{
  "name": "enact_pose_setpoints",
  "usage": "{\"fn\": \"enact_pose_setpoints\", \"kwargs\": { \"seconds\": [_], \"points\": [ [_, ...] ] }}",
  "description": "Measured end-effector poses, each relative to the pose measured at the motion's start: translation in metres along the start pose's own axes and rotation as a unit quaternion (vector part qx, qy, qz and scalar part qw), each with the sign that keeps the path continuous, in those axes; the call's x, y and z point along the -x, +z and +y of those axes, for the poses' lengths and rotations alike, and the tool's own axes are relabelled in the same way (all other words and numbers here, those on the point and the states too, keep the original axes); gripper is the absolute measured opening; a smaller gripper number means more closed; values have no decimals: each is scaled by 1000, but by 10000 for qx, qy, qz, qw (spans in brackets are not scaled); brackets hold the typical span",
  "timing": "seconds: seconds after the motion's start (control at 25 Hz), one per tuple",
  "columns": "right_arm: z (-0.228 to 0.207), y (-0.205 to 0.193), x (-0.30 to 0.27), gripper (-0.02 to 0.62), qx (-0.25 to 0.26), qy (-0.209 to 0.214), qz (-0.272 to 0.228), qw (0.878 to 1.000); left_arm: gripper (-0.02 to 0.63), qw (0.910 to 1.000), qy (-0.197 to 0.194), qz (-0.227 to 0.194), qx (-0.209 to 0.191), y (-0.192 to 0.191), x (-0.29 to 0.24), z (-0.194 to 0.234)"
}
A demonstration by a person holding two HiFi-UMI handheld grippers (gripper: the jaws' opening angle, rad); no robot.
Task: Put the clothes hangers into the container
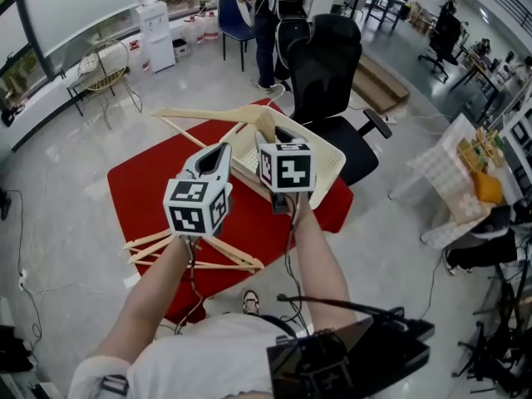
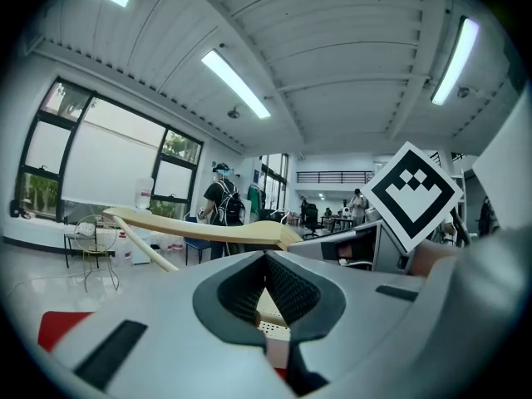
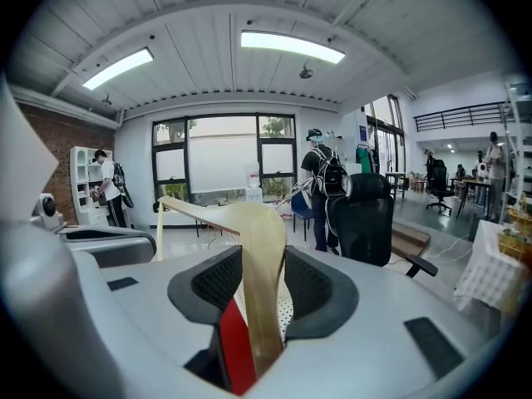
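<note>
A square table under a red cloth (image 1: pixel 141 189) is standing on a glossy grey floor (image 1: pixel 66 181). A black mesh-backed office chair (image 1: pixel 328 65) is sitting just beside the table's far edge. Beyond it, a person in dark clothes with a black backpack (image 1: pixel 278 7) is standing near a blue chair (image 1: pixel 233 19). A white water dispenser (image 1: pixel 156 33) and a round wire chair (image 1: pixel 104 69) are standing along the window wall.

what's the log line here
right hand-held gripper: shut on wooden hanger | left hand-held gripper: jaws together | white basket: hanger not yet in | spare hangers: on red surface
</note>
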State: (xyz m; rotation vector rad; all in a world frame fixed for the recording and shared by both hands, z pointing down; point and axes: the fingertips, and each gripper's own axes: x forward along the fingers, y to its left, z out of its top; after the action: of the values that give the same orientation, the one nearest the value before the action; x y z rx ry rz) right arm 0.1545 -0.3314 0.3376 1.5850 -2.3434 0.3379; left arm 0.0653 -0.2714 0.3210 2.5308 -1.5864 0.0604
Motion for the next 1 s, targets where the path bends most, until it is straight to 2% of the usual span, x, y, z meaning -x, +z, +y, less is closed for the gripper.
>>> {"fn": "enact_pose_setpoints", "kwargs": {
  "seconds": [0.36, 0.76, 1.0],
  "points": [
    [-46, 6, -34, 166, -419, -37, -6, 9991, 3, 9997, 96, 223, 36, -10, -48, -3],
    [-95, -27, -83, 166, -890, -63, 221, 9958, 3, 9976, 226, 658, 23, -42, -93, 3],
    [-115, -51, -107, 166, -1043, -120, 427, 9936, 3, 9957, 209, 882, 190, -64, -120, 8]
  ]
}}
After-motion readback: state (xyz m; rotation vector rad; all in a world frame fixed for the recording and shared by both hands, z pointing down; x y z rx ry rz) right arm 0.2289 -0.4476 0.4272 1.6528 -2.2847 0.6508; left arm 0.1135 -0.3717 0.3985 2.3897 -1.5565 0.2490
